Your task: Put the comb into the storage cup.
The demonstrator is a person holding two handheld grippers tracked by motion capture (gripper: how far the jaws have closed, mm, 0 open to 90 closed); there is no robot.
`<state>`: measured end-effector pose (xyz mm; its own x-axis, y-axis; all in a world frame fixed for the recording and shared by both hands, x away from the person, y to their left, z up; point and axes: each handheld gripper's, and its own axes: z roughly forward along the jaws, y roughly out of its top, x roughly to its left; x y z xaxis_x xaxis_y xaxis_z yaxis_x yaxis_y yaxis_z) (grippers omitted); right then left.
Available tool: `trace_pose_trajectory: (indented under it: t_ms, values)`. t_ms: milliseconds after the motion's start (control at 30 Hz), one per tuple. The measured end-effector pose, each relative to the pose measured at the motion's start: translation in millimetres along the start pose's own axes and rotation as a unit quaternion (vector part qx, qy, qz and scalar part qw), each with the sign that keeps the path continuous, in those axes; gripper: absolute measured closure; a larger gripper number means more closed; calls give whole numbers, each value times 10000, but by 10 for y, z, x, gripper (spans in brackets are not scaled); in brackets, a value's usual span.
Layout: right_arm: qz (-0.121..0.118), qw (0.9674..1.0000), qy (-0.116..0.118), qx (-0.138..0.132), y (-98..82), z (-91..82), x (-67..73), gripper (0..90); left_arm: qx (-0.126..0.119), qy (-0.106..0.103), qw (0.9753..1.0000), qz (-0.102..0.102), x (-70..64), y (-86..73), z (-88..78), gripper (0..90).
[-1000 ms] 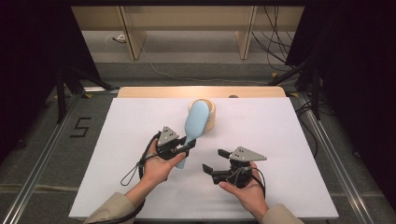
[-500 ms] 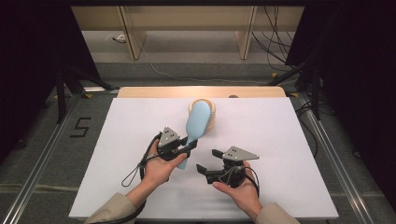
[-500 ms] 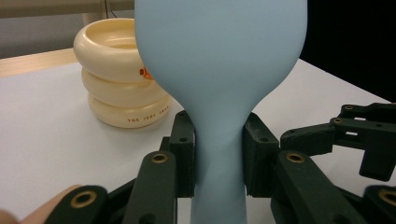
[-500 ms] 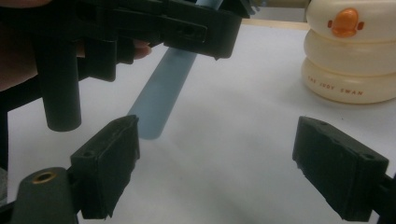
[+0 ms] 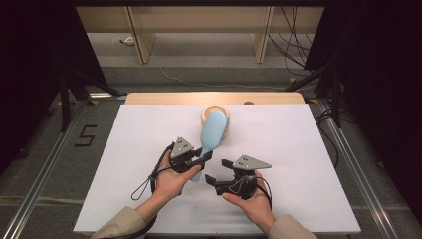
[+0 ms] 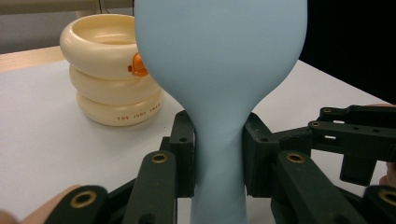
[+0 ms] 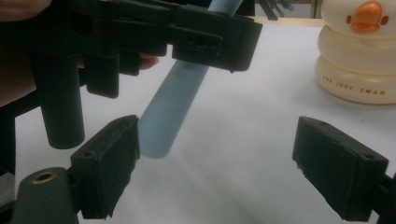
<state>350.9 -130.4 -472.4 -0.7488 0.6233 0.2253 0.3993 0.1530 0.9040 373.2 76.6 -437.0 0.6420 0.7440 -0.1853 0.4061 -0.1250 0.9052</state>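
While my left gripper stays clamped on the brush handle, low centre of the worktop, the right gripper, fingers wide and empty, has crept toward 9 o'clock, lining up a handover.

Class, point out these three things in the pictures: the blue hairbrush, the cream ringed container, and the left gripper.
blue hairbrush (image 5: 214,130), high view, on the smooth back of its head.
cream ringed container (image 6: 105,70), left gripper view, on its stacked rings.
left gripper (image 6: 219,154), left gripper view, midway between its fingertips, clamped on the brush neck.
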Motion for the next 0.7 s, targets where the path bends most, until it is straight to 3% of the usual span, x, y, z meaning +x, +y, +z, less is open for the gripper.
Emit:
trace_pose_trajectory:
  t_ms: [700]
  values:
    - [233,9997,17,-5,23,76,-2,160,-35,-111,9999,-10,-58,-15,3,693]
